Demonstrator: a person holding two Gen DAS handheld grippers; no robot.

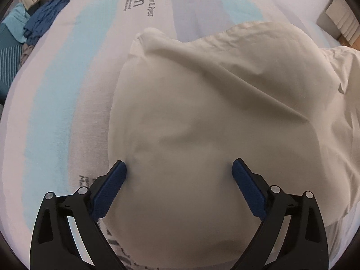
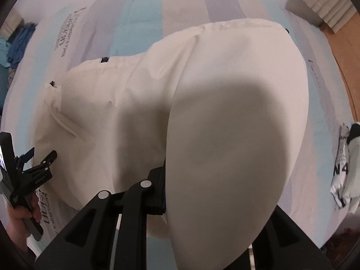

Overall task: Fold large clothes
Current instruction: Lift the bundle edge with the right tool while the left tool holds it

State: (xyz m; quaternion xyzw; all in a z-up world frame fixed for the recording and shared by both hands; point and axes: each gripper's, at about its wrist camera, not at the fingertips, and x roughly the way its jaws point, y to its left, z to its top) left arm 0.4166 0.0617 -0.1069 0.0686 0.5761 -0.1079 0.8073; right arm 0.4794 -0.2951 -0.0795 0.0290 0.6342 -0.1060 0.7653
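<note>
A bed covered in a white sheet with pale blue and grey bands and printed lettering fills both views and serves as the folding surface. On it lies the cream garment, a large piece with a drawstring and a small dark tag at its hem, spread wide and partly doubled over itself; it is too draped to say which kind of clothing it is.

In the right wrist view a broad flap of that garment rises off the bed and hangs over the right tongs, which are clamped on its edge, with only one black finger showing beside the cloth. The left tongs stand apart over the cream fabric, blue pads wide and gripping nothing, pointing steeply down; the same tool appears at the left edge of the right view in a person's hand.

A heap of blue clothes sits at the bed's far corner, and a folded white printed item rests near the right edge.

The risk appears to lie in the single pinch: with the other side unheld, the lifted flap could slip free or swing down skewed, leaving a crooked, wrinkled fold.
</note>
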